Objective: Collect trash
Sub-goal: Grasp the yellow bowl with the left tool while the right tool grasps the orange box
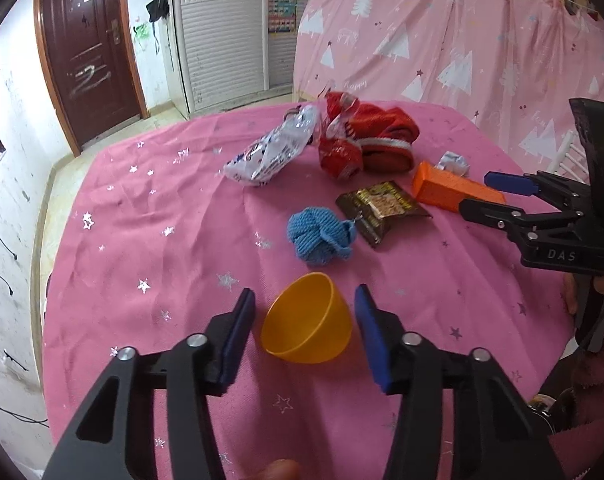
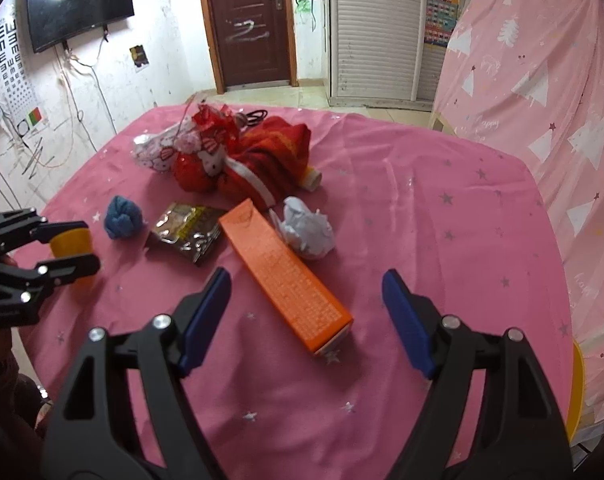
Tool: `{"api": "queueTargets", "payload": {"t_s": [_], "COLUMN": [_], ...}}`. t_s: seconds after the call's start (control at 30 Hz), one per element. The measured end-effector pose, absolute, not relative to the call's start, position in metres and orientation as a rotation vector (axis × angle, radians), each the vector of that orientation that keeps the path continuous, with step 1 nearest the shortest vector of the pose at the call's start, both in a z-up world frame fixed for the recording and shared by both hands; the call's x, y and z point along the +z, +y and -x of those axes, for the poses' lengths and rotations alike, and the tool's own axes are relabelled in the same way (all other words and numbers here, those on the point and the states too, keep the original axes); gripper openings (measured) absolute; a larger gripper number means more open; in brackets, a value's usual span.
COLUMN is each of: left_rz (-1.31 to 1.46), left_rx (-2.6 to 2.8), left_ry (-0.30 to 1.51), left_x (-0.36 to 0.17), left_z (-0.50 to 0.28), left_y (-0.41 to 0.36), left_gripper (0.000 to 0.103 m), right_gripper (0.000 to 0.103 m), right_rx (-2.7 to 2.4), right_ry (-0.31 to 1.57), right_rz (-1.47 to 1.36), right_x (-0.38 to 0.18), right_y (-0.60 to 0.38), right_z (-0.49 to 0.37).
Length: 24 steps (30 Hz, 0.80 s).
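Note:
A yellow plastic cup (image 1: 307,320) lies on its side on the pink tablecloth, between the open fingers of my left gripper (image 1: 305,302), not clamped. It also shows in the right wrist view (image 2: 70,242). My right gripper (image 2: 303,284) is open above the near end of a long orange box (image 2: 286,276). A crumpled white paper ball (image 2: 307,230) lies right of the box. A dark snack wrapper (image 2: 188,232), a blue knitted ball (image 2: 122,216), a silver-white foil bag (image 1: 274,150) and a red foil bag (image 1: 339,148) lie further back.
A red cloth (image 2: 278,148) lies bunched behind the red bag. The round table (image 2: 441,184) drops off at its edges. A pink tree-print curtain (image 2: 541,80) hangs at the right. A dark door (image 2: 250,20) and a white shutter cabinet (image 2: 373,28) stand behind.

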State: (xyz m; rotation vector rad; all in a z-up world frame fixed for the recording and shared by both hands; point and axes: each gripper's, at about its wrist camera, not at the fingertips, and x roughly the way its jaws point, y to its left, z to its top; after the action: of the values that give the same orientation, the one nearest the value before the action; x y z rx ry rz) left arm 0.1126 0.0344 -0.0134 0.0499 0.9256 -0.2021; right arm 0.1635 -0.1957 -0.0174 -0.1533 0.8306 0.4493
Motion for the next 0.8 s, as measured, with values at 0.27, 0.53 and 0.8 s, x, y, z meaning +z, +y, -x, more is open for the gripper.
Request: {"api": "queueTargets", "payload": {"t_s": [0.27, 0.53, 0.8], "left_rz": [-0.083, -0.036, -0.044], "left_rx": [-0.249, -0.254, -0.240], "left_ry": [0.928, 0.916, 0.863], "left_x": [-0.012, -0.002, 0.020], "left_z": [-0.106, -0.097, -0.088], "left_y": [0.029, 0.033, 0.025], "left_gripper": [0.035, 0.035, 0.035], "right_gripper": [0.041, 0.022, 0.022], "right_rx": [0.452, 0.472, 0.538], "right_ry": [0.841, 0.800, 0.723], "right_rz": [0.198, 0.222, 0.144], "right_x": [-0.021, -0.019, 0.010], "right_y": [-0.190, -0.182, -0.191], "right_z": [-0.161, -0.143, -0.123]}}
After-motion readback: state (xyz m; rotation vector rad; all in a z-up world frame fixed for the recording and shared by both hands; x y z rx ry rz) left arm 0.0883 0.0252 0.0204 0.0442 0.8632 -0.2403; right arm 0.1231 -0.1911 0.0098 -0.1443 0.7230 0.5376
